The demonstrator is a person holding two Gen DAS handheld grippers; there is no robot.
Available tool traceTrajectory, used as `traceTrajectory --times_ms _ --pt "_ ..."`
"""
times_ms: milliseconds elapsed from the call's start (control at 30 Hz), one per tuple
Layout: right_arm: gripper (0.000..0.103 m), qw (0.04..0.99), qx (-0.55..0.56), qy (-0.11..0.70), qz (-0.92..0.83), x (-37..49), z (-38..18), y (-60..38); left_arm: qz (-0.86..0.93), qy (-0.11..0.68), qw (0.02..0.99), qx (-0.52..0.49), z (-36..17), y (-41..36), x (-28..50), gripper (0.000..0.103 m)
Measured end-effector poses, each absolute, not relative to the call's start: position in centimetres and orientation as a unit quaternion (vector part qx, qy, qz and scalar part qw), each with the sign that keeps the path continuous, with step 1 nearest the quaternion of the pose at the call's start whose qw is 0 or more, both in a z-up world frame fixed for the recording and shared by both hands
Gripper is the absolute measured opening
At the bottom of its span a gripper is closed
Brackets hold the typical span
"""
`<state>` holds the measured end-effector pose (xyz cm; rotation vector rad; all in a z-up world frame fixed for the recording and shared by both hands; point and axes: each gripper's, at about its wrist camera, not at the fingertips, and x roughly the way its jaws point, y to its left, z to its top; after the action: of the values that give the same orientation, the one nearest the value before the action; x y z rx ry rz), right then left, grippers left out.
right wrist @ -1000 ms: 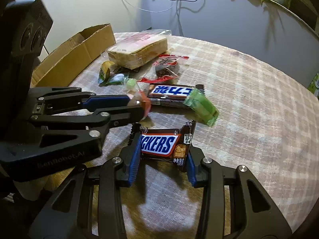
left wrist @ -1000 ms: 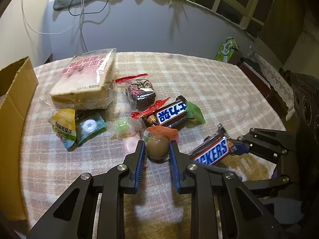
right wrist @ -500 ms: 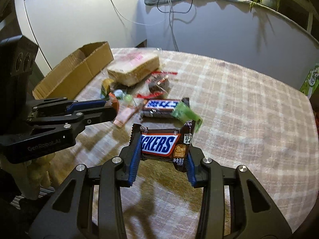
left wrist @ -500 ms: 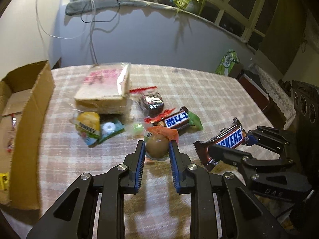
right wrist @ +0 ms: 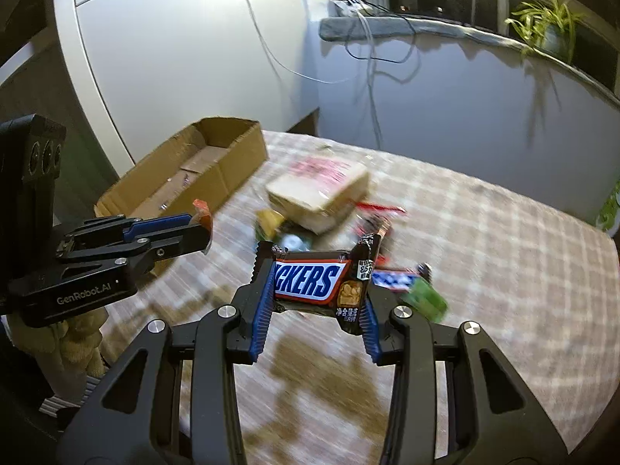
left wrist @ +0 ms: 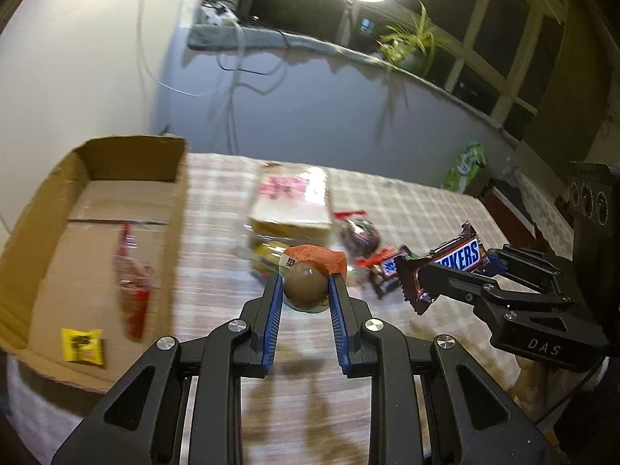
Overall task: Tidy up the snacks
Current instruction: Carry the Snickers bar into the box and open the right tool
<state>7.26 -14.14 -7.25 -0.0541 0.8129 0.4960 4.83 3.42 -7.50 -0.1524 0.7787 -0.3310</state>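
Observation:
My left gripper point(left wrist: 304, 288) is shut on a round brown egg snack point(left wrist: 304, 285) in an orange-topped wrapper, held above the checked tablecloth point(left wrist: 407, 201). My right gripper point(right wrist: 314, 290) is shut on a Snickers bar point(right wrist: 310, 281), also lifted off the table; it shows in the left wrist view as the Snickers bar point(left wrist: 453, 257) at the right. An open cardboard box point(left wrist: 97, 232) sits at the left with a red packet point(left wrist: 131, 286) and a yellow packet point(left wrist: 83, 345) inside. The left gripper point(right wrist: 193, 230) shows at the left in the right wrist view.
On the cloth lie a wrapped bread loaf point(left wrist: 290, 201), a dark round cake packet point(left wrist: 360, 232), a second Snickers bar point(right wrist: 395, 281), a green packet point(right wrist: 424, 302) and small yellow and green sweets point(right wrist: 271, 221). A grey wall with cables and a potted plant point(left wrist: 407, 46) stands behind.
Both grippers have risen with their snacks, off the table. The left wrist view has swung left, so the cardboard box and its contents now show fully.

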Motion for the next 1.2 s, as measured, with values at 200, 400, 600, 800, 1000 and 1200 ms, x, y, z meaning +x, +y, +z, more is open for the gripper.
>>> traceTrajectory --times_ms 200,400,600,800,1000,1200 --pt "0.041 0.886 -0.03 0.383 0.26 8.4 -6.4 -11.0 -0.131 0.364 0.918 -0.087 -6.7 7.2 4.2 0.023" --pt "0.041 0.879 -0.035 0.379 0.286 10.2 -5.9 -7.4 -0.099 0.358 0.923 -0.097 -6.4 10.6 3.7 0.023" --pt "0.041 0.871 -0.045 0.378 0.311 12.1 -5.9 -3.5 -0.072 0.356 0.925 -0.11 -6.5 13.4 3.7 0.023" --pt "0.041 0.861 -0.052 0.381 0.333 13.8 -6.3 0.2 -0.049 0.358 0.925 -0.12 -6.9 15.7 3.9 0.023" --pt "0.041 0.848 -0.062 0.389 0.353 15.2 -7.1 3.4 -0.034 0.363 0.923 -0.127 -7.4 16.8 4.4 0.023" --pt "0.041 0.838 -0.069 0.401 0.365 16.6 -8.1 5.8 -0.025 0.368 0.92 -0.131 -7.9 17.6 4.8 0.023"
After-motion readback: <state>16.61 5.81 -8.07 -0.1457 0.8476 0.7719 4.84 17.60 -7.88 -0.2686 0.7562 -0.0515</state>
